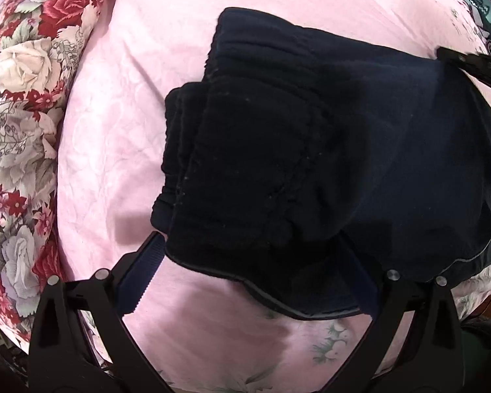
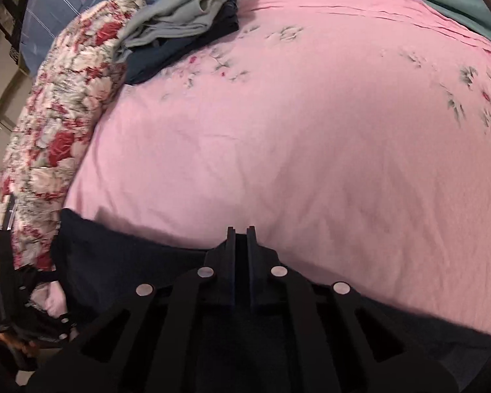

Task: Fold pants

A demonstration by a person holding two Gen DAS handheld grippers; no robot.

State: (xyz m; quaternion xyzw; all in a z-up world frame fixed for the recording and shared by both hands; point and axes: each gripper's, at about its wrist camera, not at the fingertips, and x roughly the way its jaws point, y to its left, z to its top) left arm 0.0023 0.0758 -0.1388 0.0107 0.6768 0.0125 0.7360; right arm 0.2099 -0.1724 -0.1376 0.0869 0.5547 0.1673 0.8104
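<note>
Pink bedding, a smooth cotton sheet (image 1: 121,104) with a faint woven pattern and sprigs of printed flowers, forms the work surface in both views. Left gripper (image 1: 248,281), seen from above pointing down at the sheet: its 2 black fingers with blue ribbed pads (image 1: 147,271) stand wide apart, released, and the near hem of the dark navy fleece pants (image 1: 278,150) lies between them without either pad pressing on it. The pants rest on the sheet as a folded bundle, a gathered cuff or waistband end turned back over the flat lower layer, whose grey-stitched hem curves along the near edge. Right gripper (image 2: 241,229), tilted downward over the far edge of the same dark cloth: its 2 black fingers are clenched together, tips nearly touching; whether any fabric is pinched between them cannot be told, since the dark cloth and the dark fingers merge. In the left wrist view, this gripper's tip appears as a black bar at the bundle's far right. Beyond, a quilted cover printed with red and white roses (image 1: 23,75) borders the sheet on the left, and a stack of folded grey and navy garments (image 2: 186,23) sits at the sheet's far corner, touching the rose quilt.
</note>
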